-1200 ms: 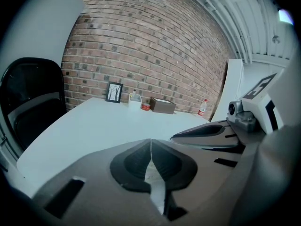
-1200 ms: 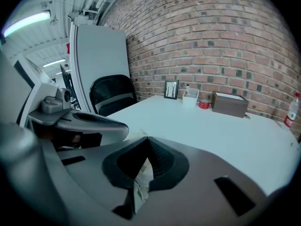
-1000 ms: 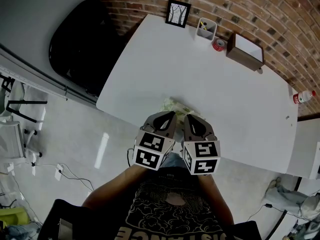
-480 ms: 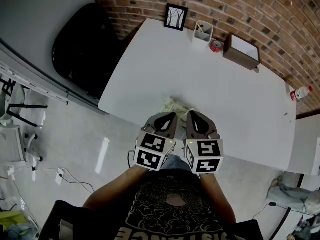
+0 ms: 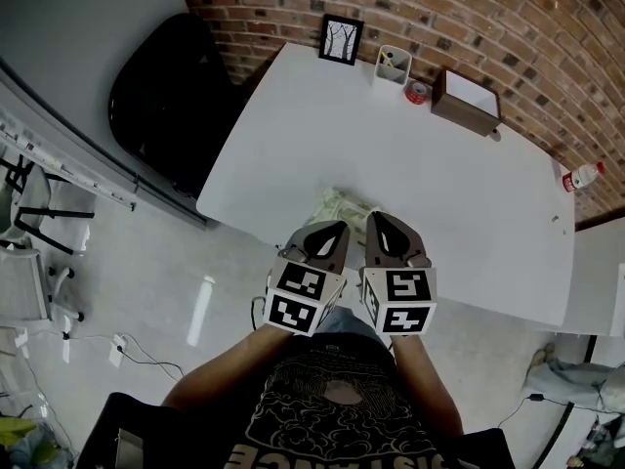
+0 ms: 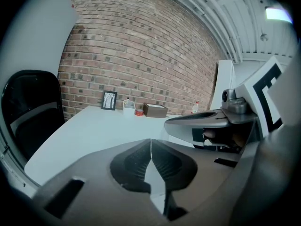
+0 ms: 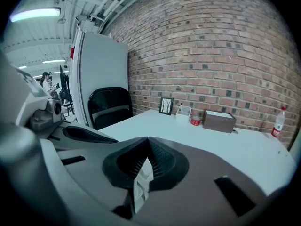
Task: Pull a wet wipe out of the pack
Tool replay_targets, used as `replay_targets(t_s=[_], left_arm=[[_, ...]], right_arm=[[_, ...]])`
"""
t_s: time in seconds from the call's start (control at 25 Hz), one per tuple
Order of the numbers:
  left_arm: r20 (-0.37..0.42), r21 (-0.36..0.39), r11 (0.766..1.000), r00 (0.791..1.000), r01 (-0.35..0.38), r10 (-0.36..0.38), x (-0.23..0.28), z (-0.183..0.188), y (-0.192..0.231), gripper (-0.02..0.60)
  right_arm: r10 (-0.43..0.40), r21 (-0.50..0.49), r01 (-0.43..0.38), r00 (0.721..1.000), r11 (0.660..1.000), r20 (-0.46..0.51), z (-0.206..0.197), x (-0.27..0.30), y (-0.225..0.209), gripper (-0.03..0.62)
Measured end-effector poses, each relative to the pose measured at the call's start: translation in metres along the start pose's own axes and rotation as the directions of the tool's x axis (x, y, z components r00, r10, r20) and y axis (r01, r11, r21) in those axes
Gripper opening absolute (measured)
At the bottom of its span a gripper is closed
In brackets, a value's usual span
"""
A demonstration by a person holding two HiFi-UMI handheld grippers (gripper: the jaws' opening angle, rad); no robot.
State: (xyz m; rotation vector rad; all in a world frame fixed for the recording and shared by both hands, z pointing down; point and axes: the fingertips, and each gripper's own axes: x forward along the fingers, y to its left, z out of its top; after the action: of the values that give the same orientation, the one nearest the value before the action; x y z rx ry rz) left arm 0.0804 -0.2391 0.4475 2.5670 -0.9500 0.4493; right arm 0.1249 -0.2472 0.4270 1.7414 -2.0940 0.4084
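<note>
Right gripper view, right gripper (image 7: 148,140): my jaws are pressed together, pinching a creased white wet wipe (image 7: 140,185) that sits in the gap behind the tips.
Left gripper view, left gripper (image 6: 151,141): my jaws are closed tip to tip. A pale sliver shows in the gap behind them, and I cannot tell whether it is a sheet or the surface below.
Gripper placement: I hold both side by side, close but apart, over the near edge of the table (image 5: 459,203), marker cubes toward my chest.
Position of the pack (image 5: 341,206): flat on the table just beyond the two sets of jaw tips, pale greenish, its near part covered by the grippers in the head view.
Far edge, left to right: upright picture frame (image 5: 341,39), white holder (image 5: 394,64), red tape roll (image 5: 418,92) just beside it, brown box (image 5: 466,101).
Far right: bottle (image 5: 581,177) with a red label, near the wall.
Beyond the table: brick wall (image 5: 508,18); black chair (image 5: 166,86) off the left side.
</note>
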Motion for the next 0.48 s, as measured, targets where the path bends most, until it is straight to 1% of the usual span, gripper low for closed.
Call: replay_targets(t_s=[0.28, 0.48], left_arm=[[0.005, 0.013, 1.000, 1.000, 0.003, -0.003, -0.009, -0.001, -0.005, 0.015], [0.017, -0.001, 1.000, 1.000, 0.004, -0.004, -0.014, 0.002, -0.006, 0.015]], right_arm=[[-0.018, -0.015, 0.019, 1.000, 1.000, 0.019, 0.006, -0.008, -0.001, 0.015], [-0.030, -0.023, 0.031, 0.999, 0.999, 0.036, 0.012, -0.013, -0.001, 0.015]])
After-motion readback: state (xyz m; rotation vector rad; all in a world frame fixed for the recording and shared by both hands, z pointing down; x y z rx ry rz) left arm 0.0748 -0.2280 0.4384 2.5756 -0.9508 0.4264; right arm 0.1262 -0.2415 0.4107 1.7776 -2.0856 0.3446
